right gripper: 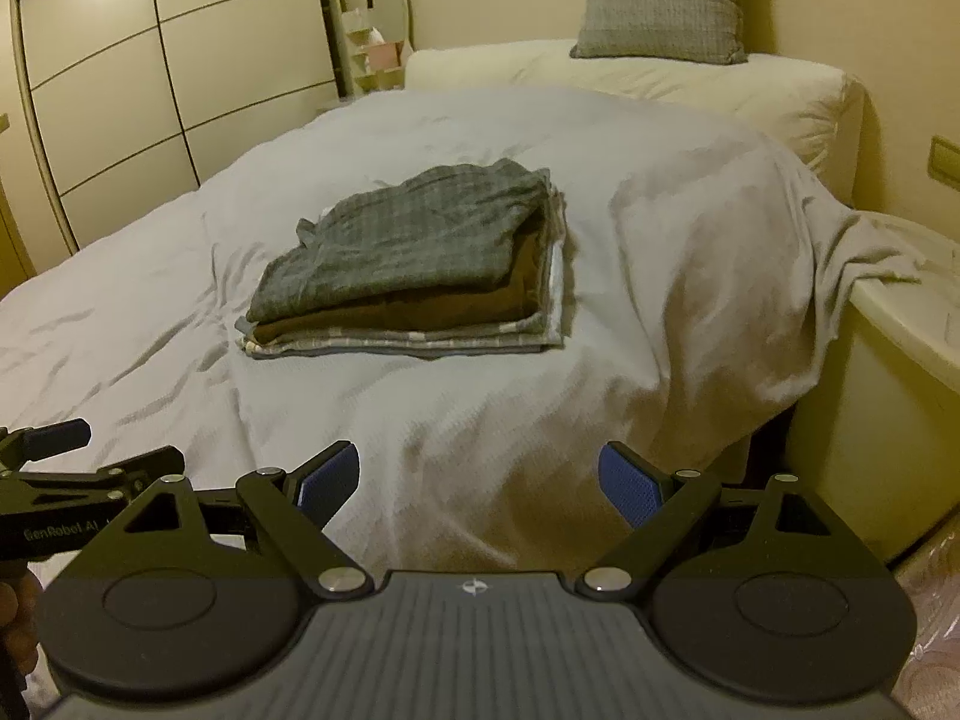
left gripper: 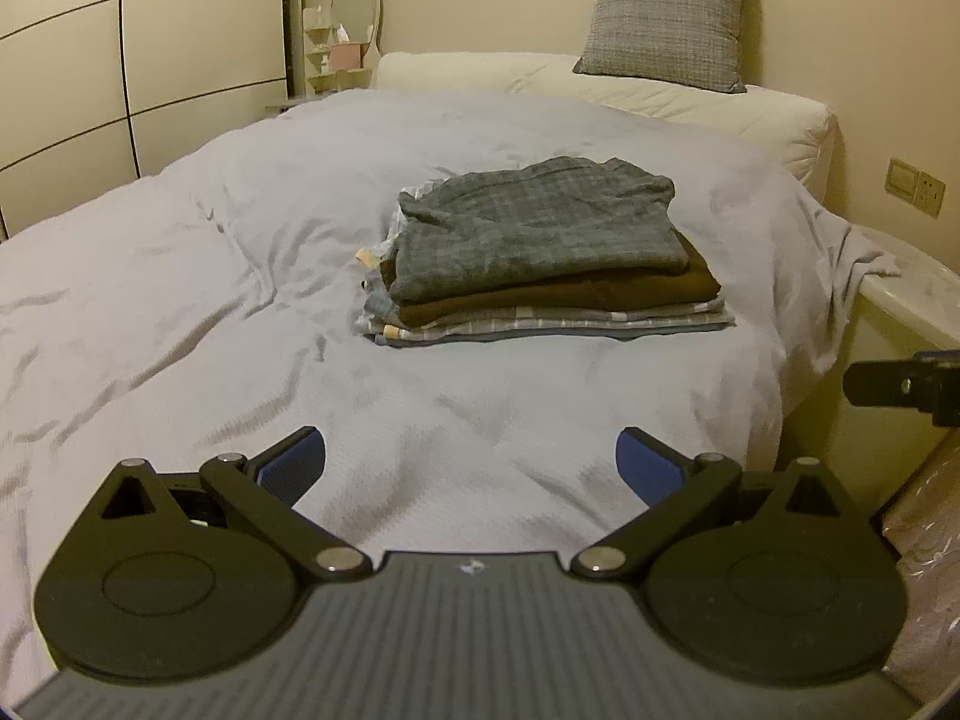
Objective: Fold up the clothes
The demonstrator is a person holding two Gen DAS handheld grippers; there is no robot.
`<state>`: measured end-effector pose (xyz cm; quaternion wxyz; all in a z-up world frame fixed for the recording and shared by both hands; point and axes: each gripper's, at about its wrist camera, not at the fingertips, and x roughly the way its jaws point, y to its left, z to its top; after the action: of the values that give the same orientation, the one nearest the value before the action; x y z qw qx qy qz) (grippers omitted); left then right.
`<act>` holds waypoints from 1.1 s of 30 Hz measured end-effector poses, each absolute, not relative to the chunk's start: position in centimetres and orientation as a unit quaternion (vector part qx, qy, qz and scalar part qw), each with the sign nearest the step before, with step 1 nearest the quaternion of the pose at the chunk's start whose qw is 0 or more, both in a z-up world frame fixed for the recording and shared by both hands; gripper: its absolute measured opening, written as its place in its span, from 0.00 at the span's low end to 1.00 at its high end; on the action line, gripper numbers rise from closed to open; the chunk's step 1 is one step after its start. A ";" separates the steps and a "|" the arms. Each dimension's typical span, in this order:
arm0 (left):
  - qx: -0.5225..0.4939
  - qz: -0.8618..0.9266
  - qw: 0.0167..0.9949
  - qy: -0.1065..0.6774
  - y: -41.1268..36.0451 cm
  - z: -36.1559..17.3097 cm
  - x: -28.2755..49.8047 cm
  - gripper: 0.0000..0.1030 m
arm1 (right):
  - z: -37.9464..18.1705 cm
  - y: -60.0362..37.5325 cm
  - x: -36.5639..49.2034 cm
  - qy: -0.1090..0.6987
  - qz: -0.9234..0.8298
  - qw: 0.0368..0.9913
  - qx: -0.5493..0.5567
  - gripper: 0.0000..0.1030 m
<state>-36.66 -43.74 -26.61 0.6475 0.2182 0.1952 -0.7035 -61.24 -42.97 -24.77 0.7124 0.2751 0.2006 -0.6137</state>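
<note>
Left wrist view takes in the whole bed, its pale cover rumpled, and toward the right side sits the stack of folded clothes — grey checked piece on top, brown beneath, striped layers at the bottom. Nothing loose lies on the cover, so the folding looks done or nearly so. Both tools hang back over the near edge, well apart from the stack: the left gripper spread wide and empty, the right gripper equally wide, holding nothing. The risk from here — the top grey piece sits skewed with a bunched corner, so a careless nudge or a one-sided lift could slide it off and undo the fold.
</note>
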 end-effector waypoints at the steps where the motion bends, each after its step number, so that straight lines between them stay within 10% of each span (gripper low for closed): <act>1: 0.217 -0.704 0.647 0.195 -43.5 -26.5 -36.6 0.99 | -24.8 -42.8 -61.3 0.201 -0.612 0.713 0.277 0.86; 33: 0.216 -0.709 0.645 0.189 -40.5 -25.4 -37.2 0.99 | -23.0 -40.2 -61.8 0.188 -0.615 0.714 0.277 0.86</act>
<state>-37.23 -40.47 -25.40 0.6447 0.2158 0.1890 -0.7086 -61.82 -40.22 -22.95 0.7138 0.2768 0.1879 -0.6153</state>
